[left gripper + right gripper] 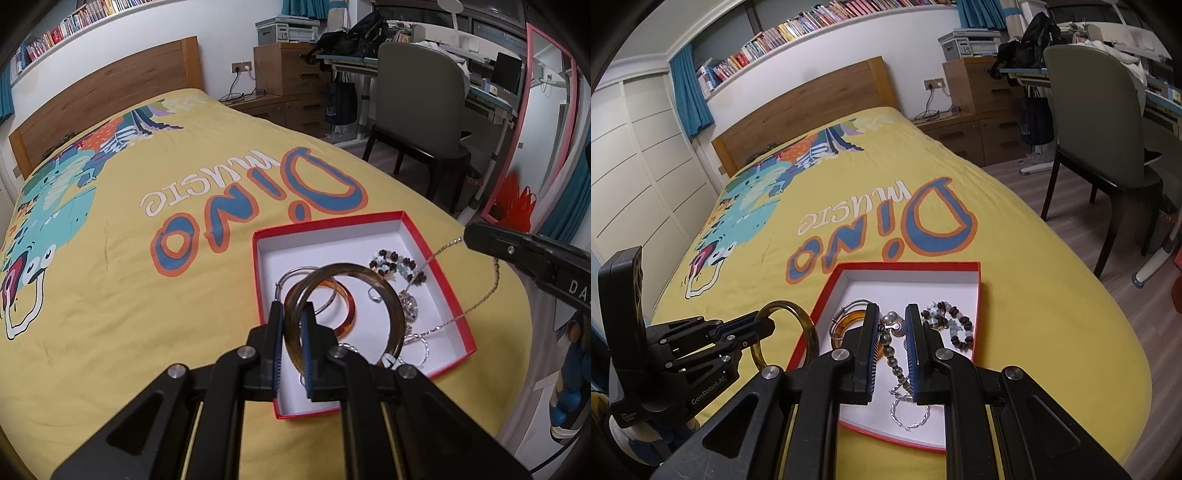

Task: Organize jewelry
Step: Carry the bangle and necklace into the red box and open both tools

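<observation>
Red box (436, 243) on the bedspread (147, 295) already holds bracelets and chains. Left gripper (291, 328) pinches a brown bangle (391, 306) above the box; right gripper (892, 325) grips a necklace chain (439, 251) trailing over its rim; both unplaced.

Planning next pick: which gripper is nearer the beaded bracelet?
Right. The right gripper is just beside the beaded bracelet; the left gripper is outside the box, past its opposite wall.
</observation>
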A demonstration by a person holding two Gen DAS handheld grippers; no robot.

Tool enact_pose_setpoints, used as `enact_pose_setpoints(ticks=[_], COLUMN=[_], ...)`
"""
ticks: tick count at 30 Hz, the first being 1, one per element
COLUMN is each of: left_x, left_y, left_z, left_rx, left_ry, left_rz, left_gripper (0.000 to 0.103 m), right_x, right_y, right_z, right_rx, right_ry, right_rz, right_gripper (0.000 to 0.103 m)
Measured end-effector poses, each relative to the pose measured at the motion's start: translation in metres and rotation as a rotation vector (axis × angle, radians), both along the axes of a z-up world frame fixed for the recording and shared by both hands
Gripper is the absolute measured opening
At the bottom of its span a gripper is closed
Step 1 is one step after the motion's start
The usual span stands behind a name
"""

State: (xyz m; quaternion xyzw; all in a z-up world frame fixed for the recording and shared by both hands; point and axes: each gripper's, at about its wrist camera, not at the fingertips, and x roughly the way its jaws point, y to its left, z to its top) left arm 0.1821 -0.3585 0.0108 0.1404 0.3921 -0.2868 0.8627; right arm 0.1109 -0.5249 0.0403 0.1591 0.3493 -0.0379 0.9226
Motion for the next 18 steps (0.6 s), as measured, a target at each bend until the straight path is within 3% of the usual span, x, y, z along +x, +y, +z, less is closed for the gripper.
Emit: enact_pose_setpoints(ticks=[18], left_x=[0.006], left_y=[-0.007], left_z=[-0.05], left_rx=[0.091], left_ry=[0.069], left_rz=[0.02], left_gripper=[0.012], right_x=[0.003], right_y=[-0.003], right_z=[-0.045], right_rx=[-0.008], right_ry=[0.091], right_rz=[-0.015], right_gripper=[0.014])
